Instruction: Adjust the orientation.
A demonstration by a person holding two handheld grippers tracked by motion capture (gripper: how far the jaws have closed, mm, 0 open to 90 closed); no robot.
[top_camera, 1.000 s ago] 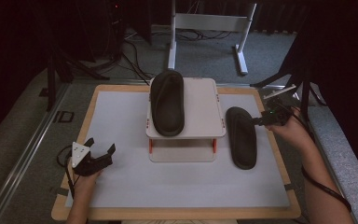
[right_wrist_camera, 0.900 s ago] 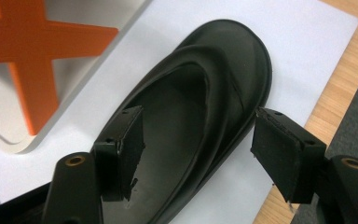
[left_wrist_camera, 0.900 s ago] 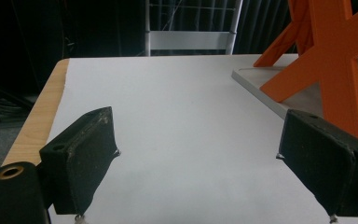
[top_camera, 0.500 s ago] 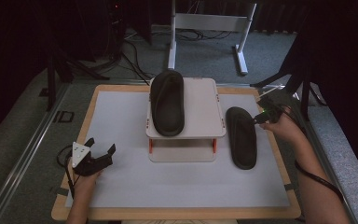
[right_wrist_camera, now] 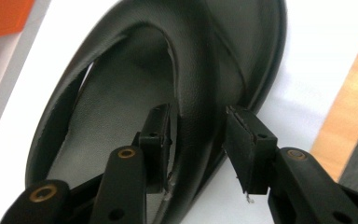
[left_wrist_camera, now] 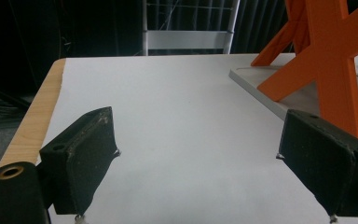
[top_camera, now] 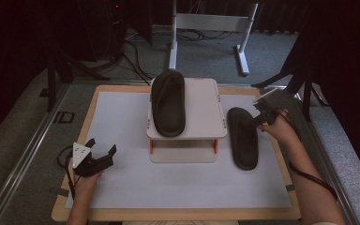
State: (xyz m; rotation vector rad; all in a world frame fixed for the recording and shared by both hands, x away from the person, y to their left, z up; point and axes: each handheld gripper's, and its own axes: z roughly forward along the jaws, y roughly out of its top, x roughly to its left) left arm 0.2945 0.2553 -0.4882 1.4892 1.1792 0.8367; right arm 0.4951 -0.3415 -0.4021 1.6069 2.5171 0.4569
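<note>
Near the tabletop's [top_camera: 122,187] front left corner the left gripper [top_camera: 104,153] hovers with jaws spread wide and empty. One black slipper [top_camera: 168,103] lies on the white stand [top_camera: 201,108] toward the back edge. By the right edge, the right gripper [top_camera: 258,118] straddles the strap of the second slipper [top_camera: 243,138] on the tabletop, jaws parted, not quite pinching.

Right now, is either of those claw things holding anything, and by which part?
The right gripper has its fingers either side of the strap of the black sandal on the table, not clearly clamped yet. The left gripper is open, holding nothing.
</note>
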